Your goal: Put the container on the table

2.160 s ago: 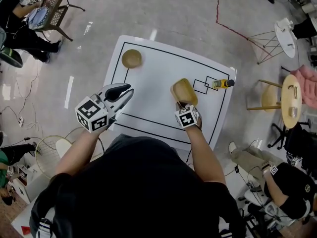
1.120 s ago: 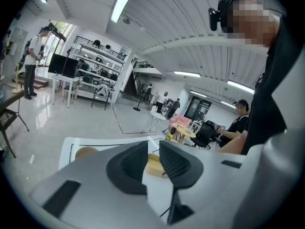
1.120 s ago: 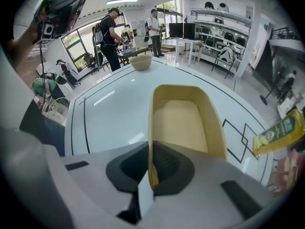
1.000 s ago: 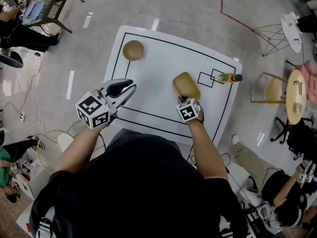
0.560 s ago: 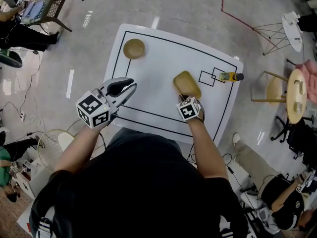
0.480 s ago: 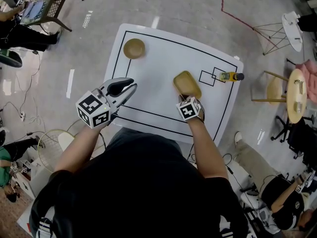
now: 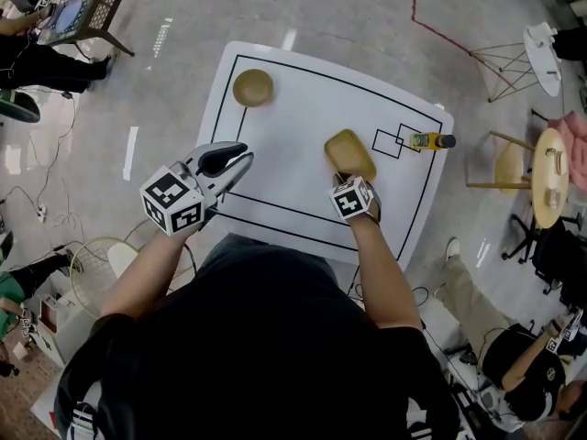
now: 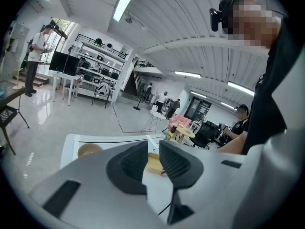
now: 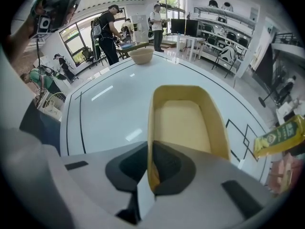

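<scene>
Settling from its earlier lift, the container [image 7: 349, 154] seems flat on the bench [image 7: 284, 117], rim pinched by fingers of the right gripper [image 9: 150, 166]; the left gripper [image 8: 152, 157] holds its fingers narrowly apart, empty. Release looks due.

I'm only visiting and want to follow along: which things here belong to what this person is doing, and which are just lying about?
In the job: tan container, rim pinched in the right tool; white table.

Lying about: round bowl at the far corner; yellow bottle near the table's right edge; left tool, open and empty.
</scene>
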`<state>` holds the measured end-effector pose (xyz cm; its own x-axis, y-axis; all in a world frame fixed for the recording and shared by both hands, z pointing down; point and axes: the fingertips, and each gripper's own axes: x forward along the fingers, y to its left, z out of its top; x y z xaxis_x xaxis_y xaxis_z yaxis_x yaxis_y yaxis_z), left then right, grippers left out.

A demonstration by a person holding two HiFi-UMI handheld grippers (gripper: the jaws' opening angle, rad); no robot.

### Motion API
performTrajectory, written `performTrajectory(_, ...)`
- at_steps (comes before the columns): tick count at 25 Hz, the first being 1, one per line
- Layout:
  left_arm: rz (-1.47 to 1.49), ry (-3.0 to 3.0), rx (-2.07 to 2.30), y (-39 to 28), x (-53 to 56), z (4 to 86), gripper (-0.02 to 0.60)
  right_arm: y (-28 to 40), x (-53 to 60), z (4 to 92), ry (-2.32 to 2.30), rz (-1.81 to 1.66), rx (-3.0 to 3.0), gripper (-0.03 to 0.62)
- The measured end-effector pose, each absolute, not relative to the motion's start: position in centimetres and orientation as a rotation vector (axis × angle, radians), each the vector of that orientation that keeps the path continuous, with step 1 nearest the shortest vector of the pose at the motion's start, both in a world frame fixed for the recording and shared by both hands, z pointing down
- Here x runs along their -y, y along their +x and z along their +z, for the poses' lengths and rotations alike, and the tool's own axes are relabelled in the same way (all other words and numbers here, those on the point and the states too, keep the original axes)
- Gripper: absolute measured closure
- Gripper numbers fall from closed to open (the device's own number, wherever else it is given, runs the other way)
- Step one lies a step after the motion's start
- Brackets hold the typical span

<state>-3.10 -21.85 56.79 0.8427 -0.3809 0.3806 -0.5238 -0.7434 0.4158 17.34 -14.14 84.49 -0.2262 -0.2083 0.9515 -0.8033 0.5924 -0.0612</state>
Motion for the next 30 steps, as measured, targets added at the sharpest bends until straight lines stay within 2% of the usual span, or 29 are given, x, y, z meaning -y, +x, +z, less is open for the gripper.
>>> performTrajectory(10,0.364,2.503,0.663,-4.3,21.3,56.8,0.503,16.4,14.2,84.4,0.865,0.683,1.757,0.538)
performTrajectory(30,0.331,2.561,0.635,-4.2,20.1,54.4,0.503,17.1,14.1,79.9,0.980,0.663,1.787,0.515)
